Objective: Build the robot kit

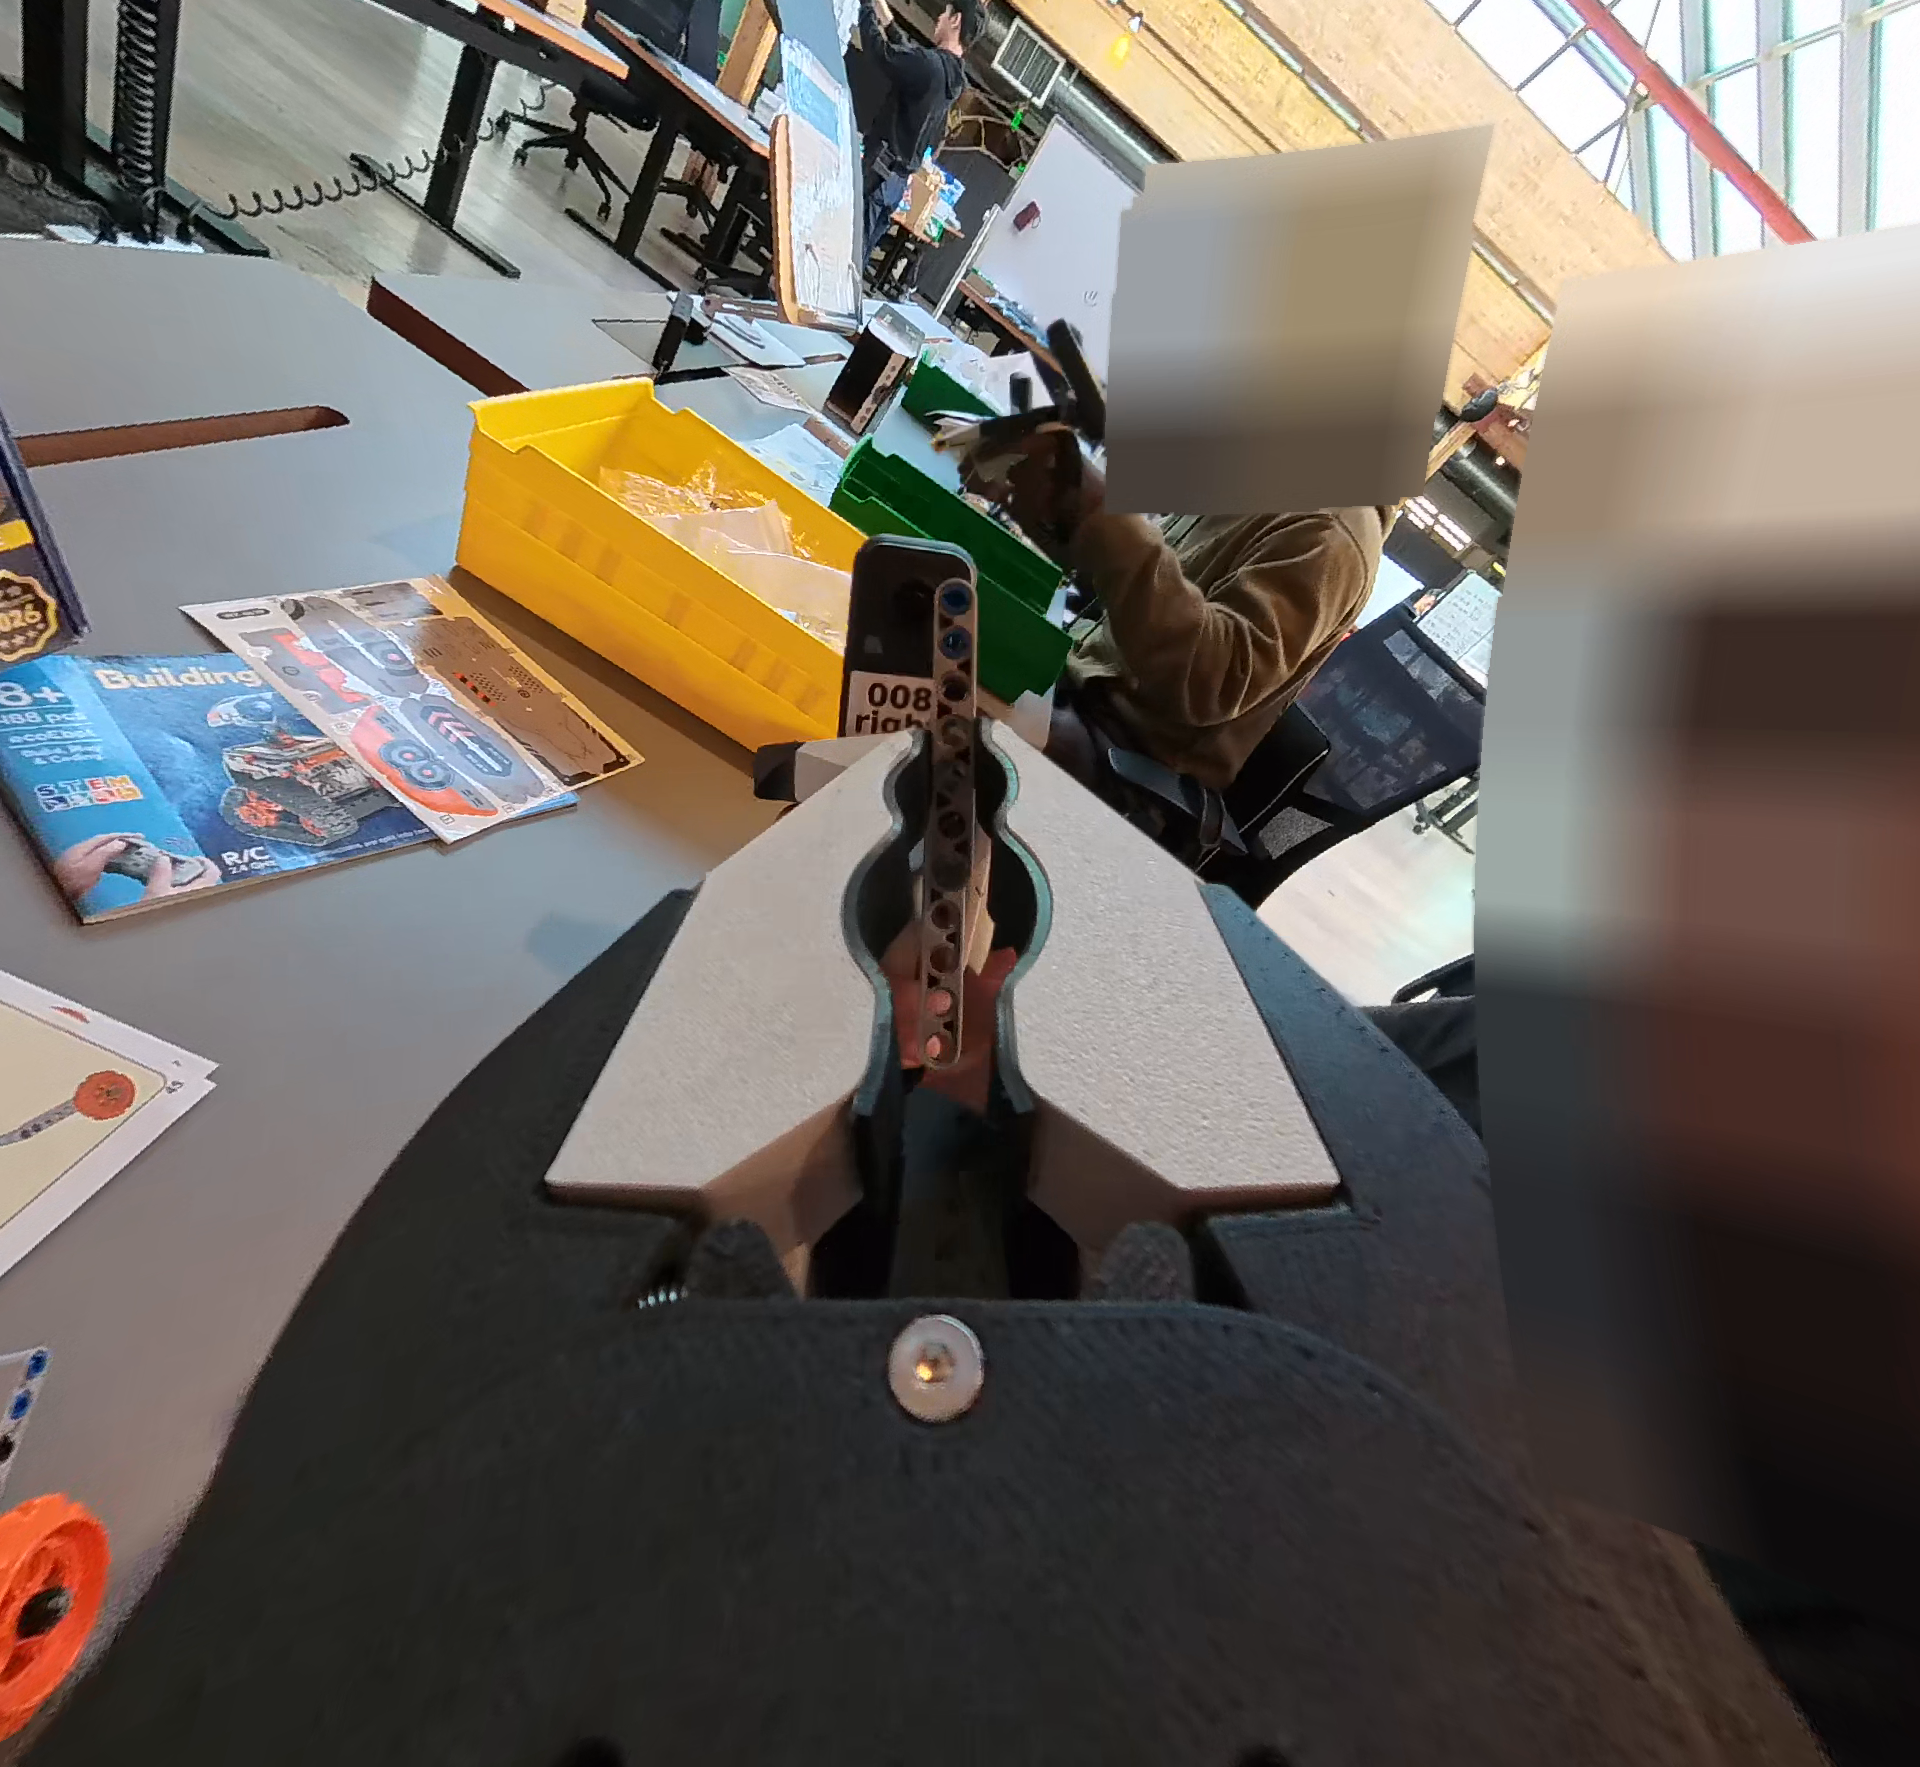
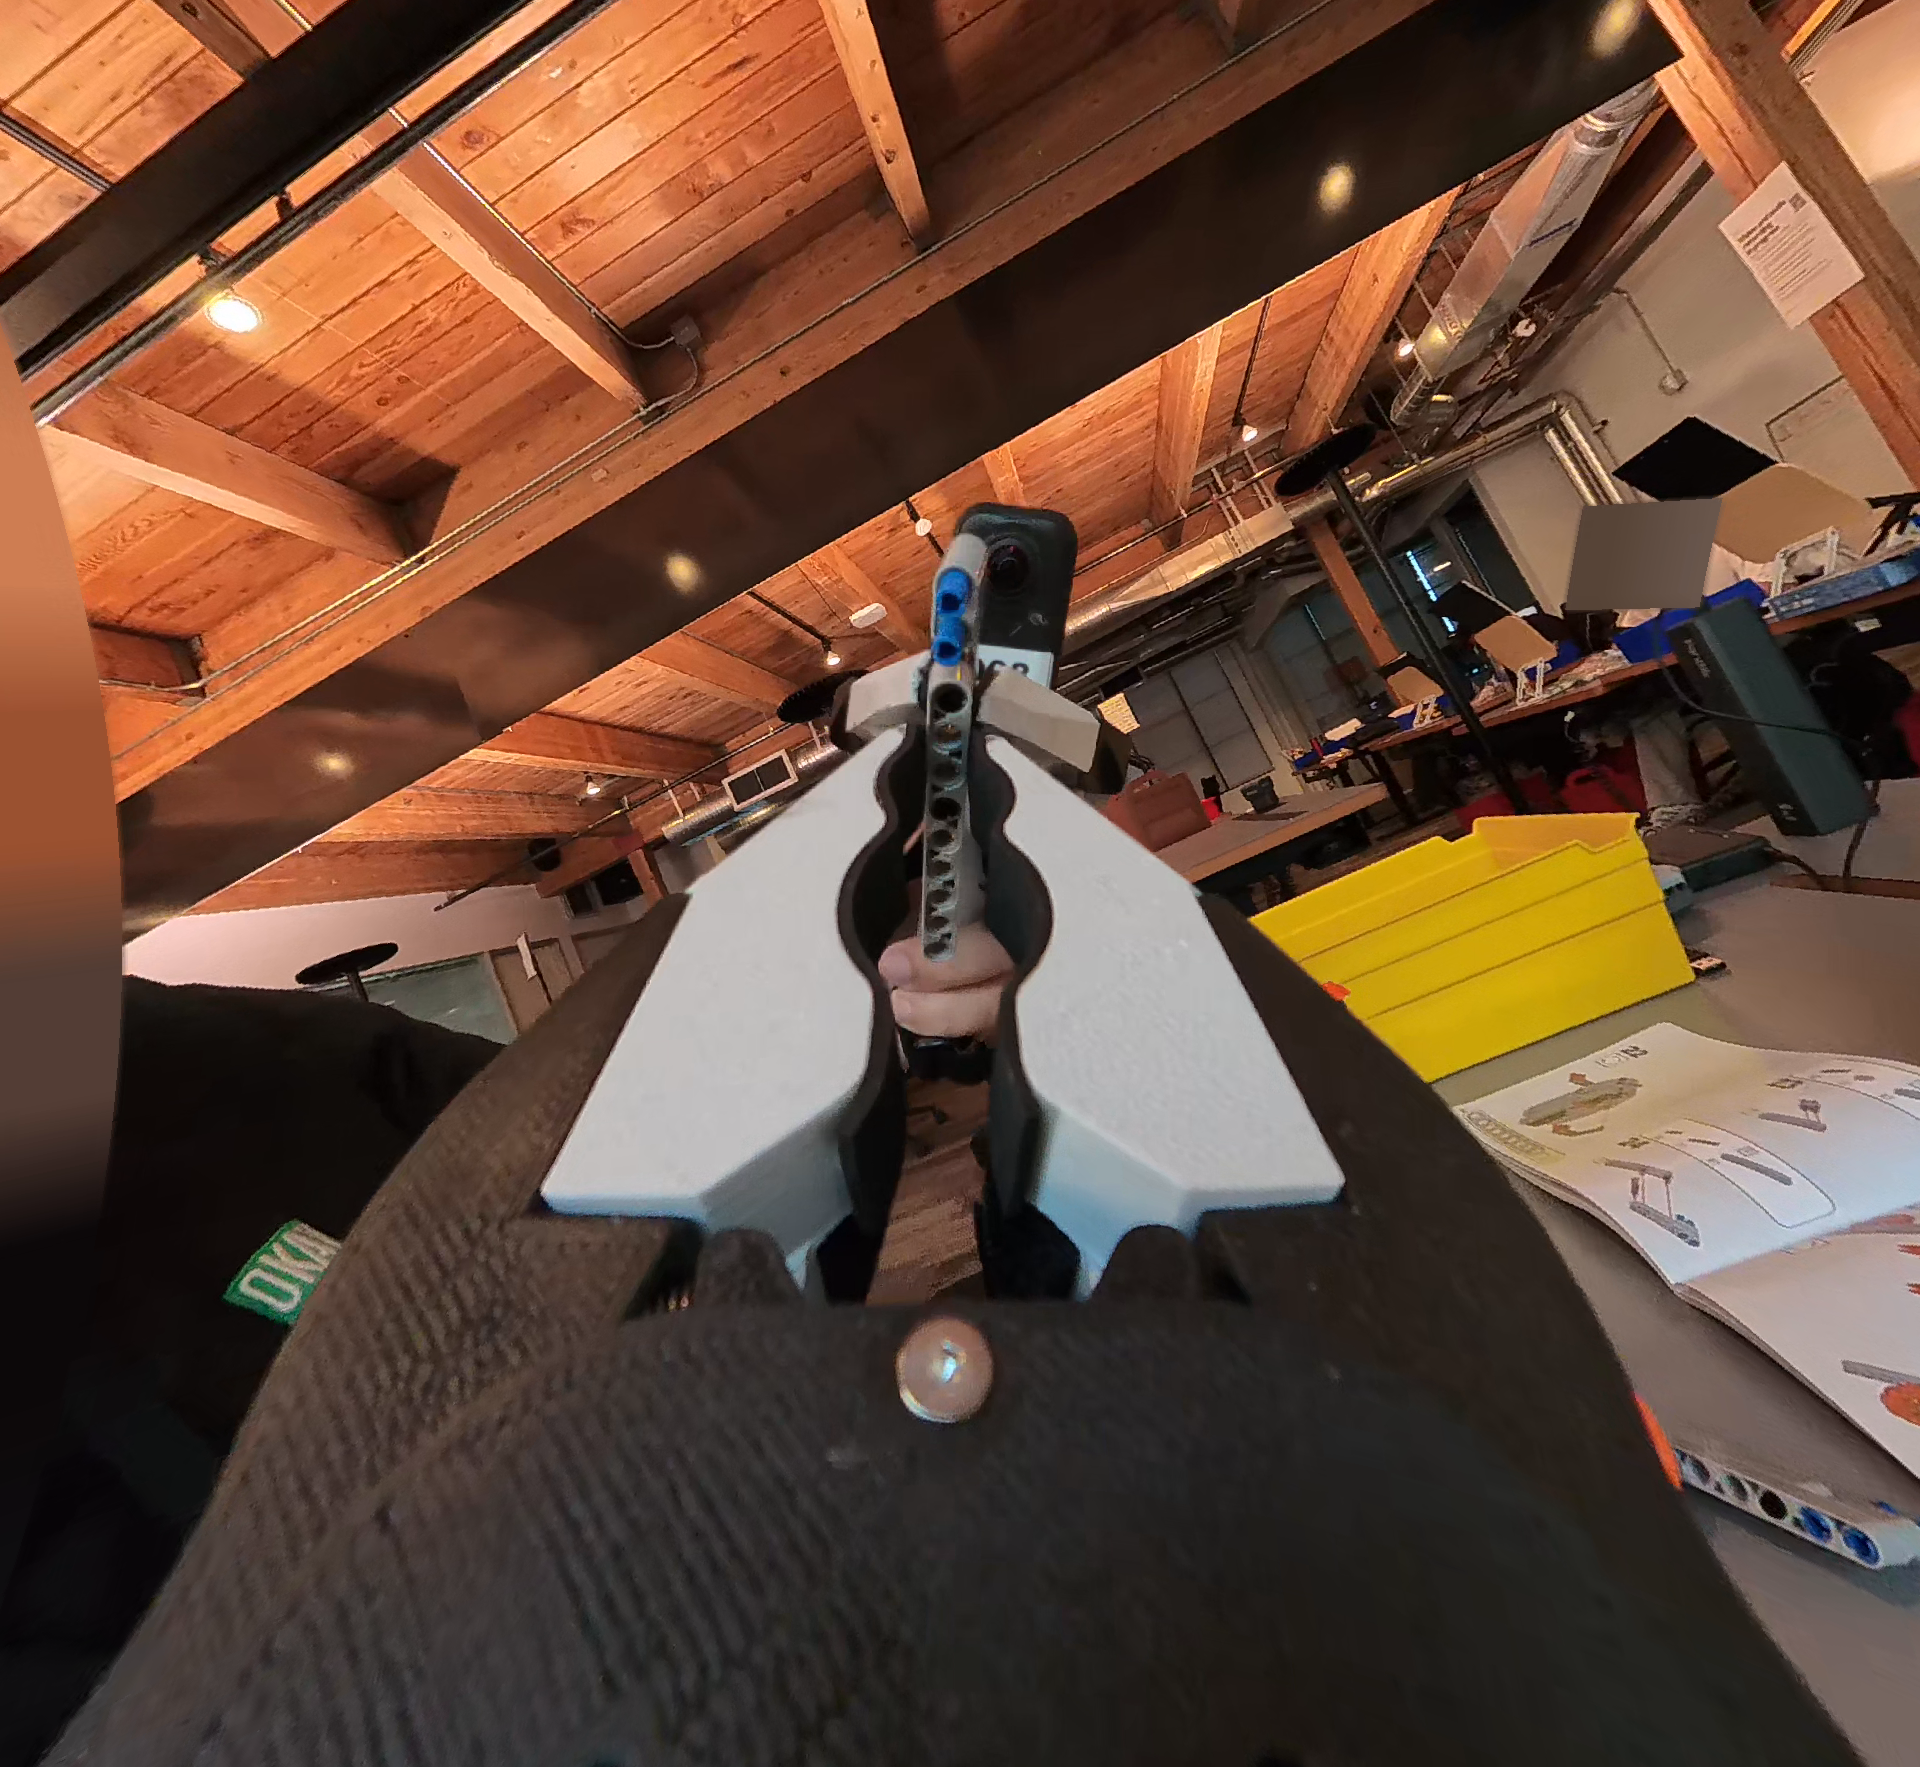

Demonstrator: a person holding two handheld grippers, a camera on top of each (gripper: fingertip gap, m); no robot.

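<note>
Gripping one grey holed beam (image 1: 954, 824), both fingers hover above a grey table (image 1: 312, 990).

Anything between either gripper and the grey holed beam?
Nothing visible. The left gripper and the right gripper face each other, and both are shut on the beam itself. Two blue pins sit near one end, clear of the fingertips.
</note>
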